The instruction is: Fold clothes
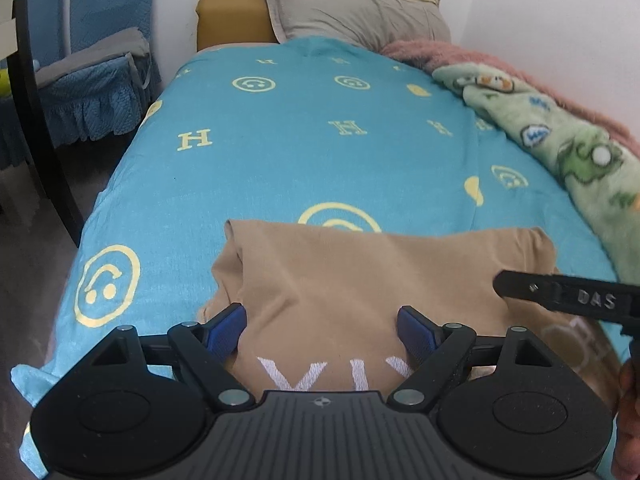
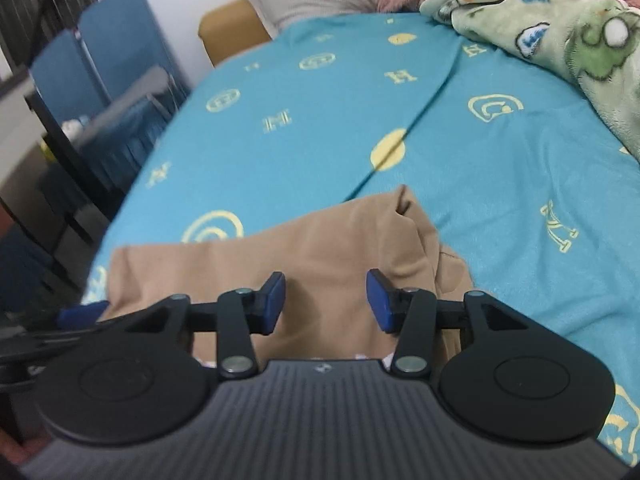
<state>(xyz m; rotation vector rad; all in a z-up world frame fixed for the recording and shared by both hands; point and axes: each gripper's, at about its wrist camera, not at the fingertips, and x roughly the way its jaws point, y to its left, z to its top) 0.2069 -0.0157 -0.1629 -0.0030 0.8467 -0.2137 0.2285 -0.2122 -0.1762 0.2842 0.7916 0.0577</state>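
A tan garment (image 1: 360, 280) with white lettering lies partly folded on the near end of a bed, on a turquoise blanket (image 1: 300, 140). My left gripper (image 1: 322, 330) is open just above the garment's near part, blue pads apart, nothing between them. My right gripper (image 2: 326, 304) is open over the same tan garment (image 2: 300, 248), near its right side, and holds nothing. One finger of the right gripper (image 1: 560, 294) shows in the left wrist view, over the garment's right edge. The left gripper's blue tip (image 2: 82, 314) shows at the left of the right wrist view.
A grey pillow (image 1: 360, 12) and a tan headboard (image 1: 232, 16) are at the far end. A green patterned fleece (image 1: 560, 140) and a pink blanket (image 1: 480, 56) lie along the right side by the wall. A blue-covered chair (image 1: 92, 80) stands left of the bed.
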